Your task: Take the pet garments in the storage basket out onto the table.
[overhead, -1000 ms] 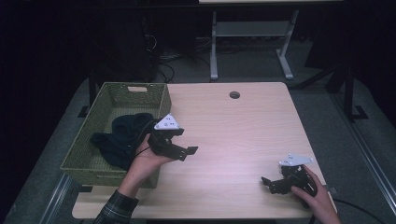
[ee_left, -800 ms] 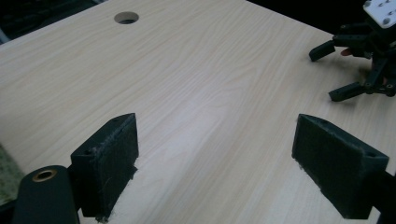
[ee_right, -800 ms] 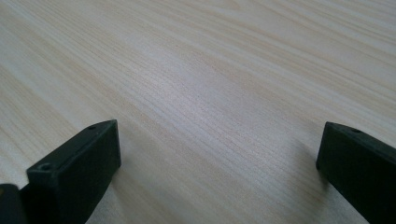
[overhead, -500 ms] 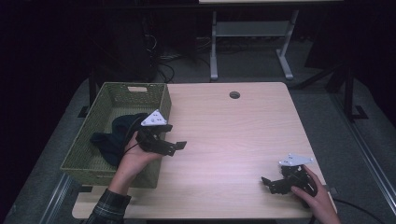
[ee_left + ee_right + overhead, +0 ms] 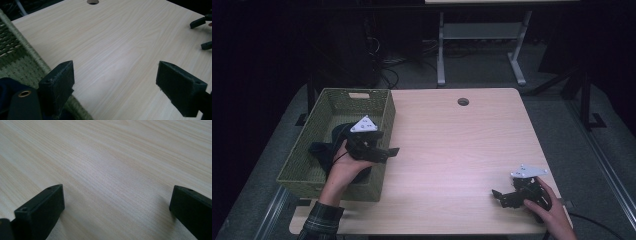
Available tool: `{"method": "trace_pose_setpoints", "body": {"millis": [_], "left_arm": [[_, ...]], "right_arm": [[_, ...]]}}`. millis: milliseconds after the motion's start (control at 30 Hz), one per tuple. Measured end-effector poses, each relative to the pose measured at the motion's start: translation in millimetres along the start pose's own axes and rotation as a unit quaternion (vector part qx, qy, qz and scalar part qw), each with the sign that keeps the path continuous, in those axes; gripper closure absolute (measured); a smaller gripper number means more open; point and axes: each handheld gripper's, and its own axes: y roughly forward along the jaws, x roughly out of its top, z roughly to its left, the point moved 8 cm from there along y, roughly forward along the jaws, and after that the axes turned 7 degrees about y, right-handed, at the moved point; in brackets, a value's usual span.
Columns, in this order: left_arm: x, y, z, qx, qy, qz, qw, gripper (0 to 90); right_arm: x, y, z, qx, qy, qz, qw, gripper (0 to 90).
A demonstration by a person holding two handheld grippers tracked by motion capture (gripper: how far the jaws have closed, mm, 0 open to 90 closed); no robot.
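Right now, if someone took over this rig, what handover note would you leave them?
Left gripper: open, holding nothing, over the right wall of the green basket.
Right gripper: open, holding nothing, low over the table near its front right corner.
Dark cloth: lying inside the basket, not gripped.
Done: nothing is out on the table.
Left: probably grasp the cloth and lift it out.

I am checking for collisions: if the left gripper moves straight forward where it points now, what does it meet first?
Probably nothing nearby: the left gripper points across bare table; the right gripper sits beyond.
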Motion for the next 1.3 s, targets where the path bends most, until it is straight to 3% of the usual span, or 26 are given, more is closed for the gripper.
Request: {"method": "trace_pose_setpoints", "body": {"millis": [567,1033,1300], "left_arm": [[-15.2,-19.0,29.7,0.036,-0.007,0.007,0.9993,14.7],[-33.3,-31.9,59.1,0.073,-0.027,0.016,0.9968,14.9],[-44.9,-35.1,75.3,0.087,-0.026,0.022,0.9956,14.7]], "right_arm": [[0.0,0.0,0.0,0.000,0.000,0.000,1.0000,0.0],[0.0,0.0,0.0,0.000,0.000,0.000,1.0000,0.0],[0.0,0.0,0.0,0.000,0.000,0.000,1.0000,0.0]]}}
